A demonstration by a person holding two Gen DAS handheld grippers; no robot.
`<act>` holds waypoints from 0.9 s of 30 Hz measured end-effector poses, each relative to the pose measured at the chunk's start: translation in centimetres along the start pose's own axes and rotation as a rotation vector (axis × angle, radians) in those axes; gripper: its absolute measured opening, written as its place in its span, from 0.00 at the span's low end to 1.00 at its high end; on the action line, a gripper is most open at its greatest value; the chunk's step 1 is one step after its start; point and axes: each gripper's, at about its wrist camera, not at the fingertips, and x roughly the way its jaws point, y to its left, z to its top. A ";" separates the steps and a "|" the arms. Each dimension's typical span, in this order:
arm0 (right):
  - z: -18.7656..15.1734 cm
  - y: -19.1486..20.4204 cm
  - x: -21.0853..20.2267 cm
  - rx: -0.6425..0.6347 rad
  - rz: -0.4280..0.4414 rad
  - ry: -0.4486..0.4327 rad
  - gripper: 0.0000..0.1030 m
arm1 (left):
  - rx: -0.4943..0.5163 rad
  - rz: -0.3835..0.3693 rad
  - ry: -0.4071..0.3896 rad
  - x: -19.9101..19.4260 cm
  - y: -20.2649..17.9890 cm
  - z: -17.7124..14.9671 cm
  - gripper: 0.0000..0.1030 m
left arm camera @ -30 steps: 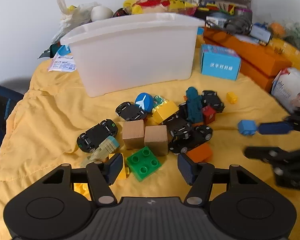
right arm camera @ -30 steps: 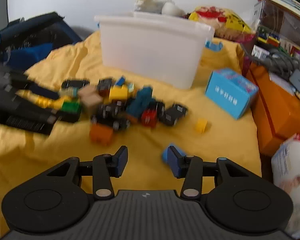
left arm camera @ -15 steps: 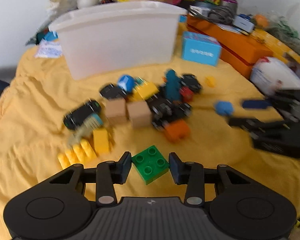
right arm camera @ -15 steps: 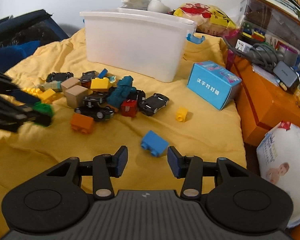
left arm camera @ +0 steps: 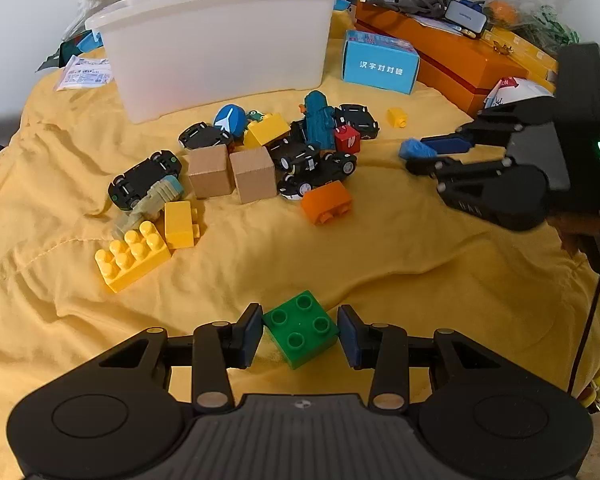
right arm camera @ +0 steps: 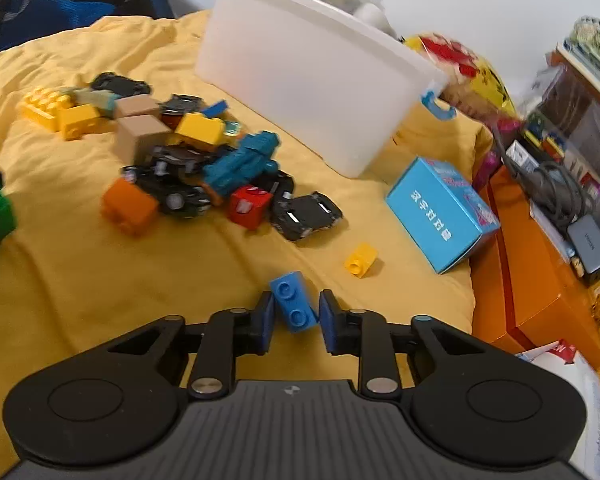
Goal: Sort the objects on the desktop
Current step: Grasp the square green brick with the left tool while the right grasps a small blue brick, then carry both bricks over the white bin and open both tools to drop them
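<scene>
A green four-stud brick [left arm camera: 300, 328] sits between the pads of my left gripper [left arm camera: 300, 334], which is shut on it just over the yellow cloth [left arm camera: 380, 248], nearer than the toy pile. My right gripper [right arm camera: 296, 316] is closing its jaws on a small blue brick [right arm camera: 294, 300], and both pads touch its sides. From the left wrist view, the right gripper [left arm camera: 414, 158] holds that blue brick [left arm camera: 414, 148] to the right of the pile. The white bin [left arm camera: 220, 40] stands behind the pile.
The pile holds black toy cars [left arm camera: 144, 178], two wooden cubes [left arm camera: 256, 174], yellow bricks [left arm camera: 134, 256], an orange brick [left arm camera: 328, 202] and a teal figure [left arm camera: 318, 118]. A small yellow brick [right arm camera: 360, 260] lies alone. A blue box [left arm camera: 378, 62] and orange boxes [left arm camera: 460, 60] crowd the right.
My left gripper closed on the green brick and drew back from the pile with it. My right gripper rolled, sank and closed around the blue brick.
</scene>
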 end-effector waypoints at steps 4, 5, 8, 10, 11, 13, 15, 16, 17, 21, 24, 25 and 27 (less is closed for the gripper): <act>0.3 -1.0 0.1 0.089 0.047 0.019 0.17 | 0.005 0.000 -0.009 0.1 0.0 -0.1 0.44; 0.5 -1.0 -0.3 0.099 0.055 0.013 0.17 | 0.007 -0.001 -0.010 0.1 0.0 -0.2 0.44; 1.0 -0.4 -2.2 0.133 0.114 0.002 0.17 | 0.009 -0.002 0.009 0.4 -0.1 -0.5 0.44; 1.0 0.4 -3.3 0.166 0.166 -0.001 0.17 | 0.016 -0.002 0.005 0.3 -0.2 -0.7 0.44; 1.0 0.8 -3.7 0.177 0.185 0.001 0.17 | 0.019 -0.003 0.004 0.3 -0.2 -0.8 0.44; 0.7 1.8 -4.0 0.186 0.209 0.009 0.17 | 0.023 -0.003 0.003 0.3 -0.3 -0.9 0.43; 0.4 2.4 -3.8 0.195 0.225 0.026 0.17 | 0.022 -0.009 -0.006 0.1 -0.3 -1.0 0.43; 0.3 2.5 -3.6 0.201 0.232 0.036 0.17 | 0.018 -0.012 -0.023 -0.1 -0.3 -1.0 0.43; 0.2 2.7 -3.4 0.206 0.238 0.044 0.17 | 0.017 -0.016 -0.039 -0.3 -0.2 -1.0 0.43; 0.0 2.8 -3.3 0.209 0.244 0.054 0.17 | 0.026 -0.013 -0.055 -0.8 -0.2 -0.1 0.43; 0.6 2.1 -3.6 0.202 0.236 0.035 0.17 | 0.040 -0.003 -0.101 -1.8 0.4 1.6 0.43; 0.8 1.7 -3.7 0.204 0.230 0.026 0.17 | 0.048 0.007 -0.119 -2.2 0.6 2.3 0.43; 1.7 0.4 -3.7 0.219 0.218 0.002 0.17 | 0.063 0.023 -0.164 -3.0 1.3 4.3 0.43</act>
